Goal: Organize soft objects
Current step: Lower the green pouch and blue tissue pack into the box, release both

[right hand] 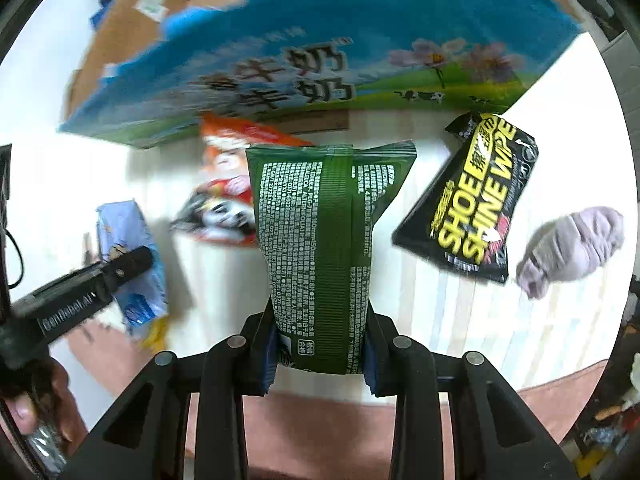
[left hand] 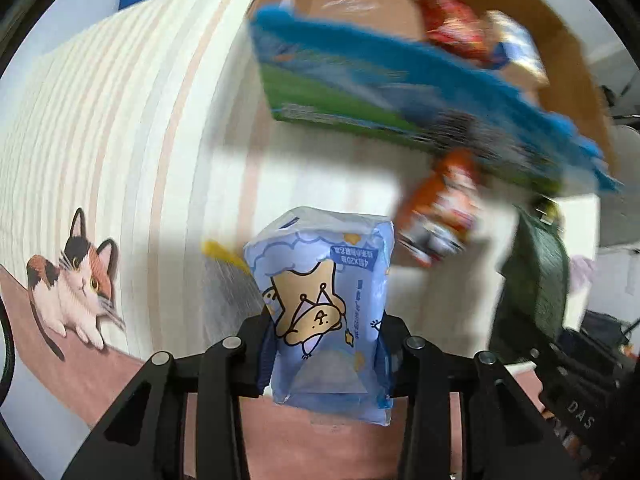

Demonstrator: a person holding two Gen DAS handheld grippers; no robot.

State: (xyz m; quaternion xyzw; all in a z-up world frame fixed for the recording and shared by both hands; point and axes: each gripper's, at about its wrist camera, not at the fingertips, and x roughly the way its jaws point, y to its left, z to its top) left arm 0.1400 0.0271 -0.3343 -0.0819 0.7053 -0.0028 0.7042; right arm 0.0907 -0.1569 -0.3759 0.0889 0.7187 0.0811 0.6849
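Note:
My left gripper (left hand: 324, 344) is shut on a light blue tissue pack with a cartoon bear (left hand: 320, 304), held above the striped table. The pack also shows in the right wrist view (right hand: 132, 264), with the left gripper (right hand: 132, 260) on it. My right gripper (right hand: 320, 344) is shut on a dark green wipes pack (right hand: 320, 240), held upright above the table. The green pack shows in the left wrist view (left hand: 536, 280) at the right. An open cardboard box with a blue-and-green printed side (right hand: 300, 60) stands ahead; it also shows in the left wrist view (left hand: 400, 92).
On the table lie an orange-red snack bag (right hand: 224, 184), a black "Shoe Shine Wipe" pack (right hand: 476, 200) and a crumpled lilac cloth (right hand: 572, 248). The box holds a red bag (left hand: 452, 28). A cat picture (left hand: 76, 280) marks the mat at left.

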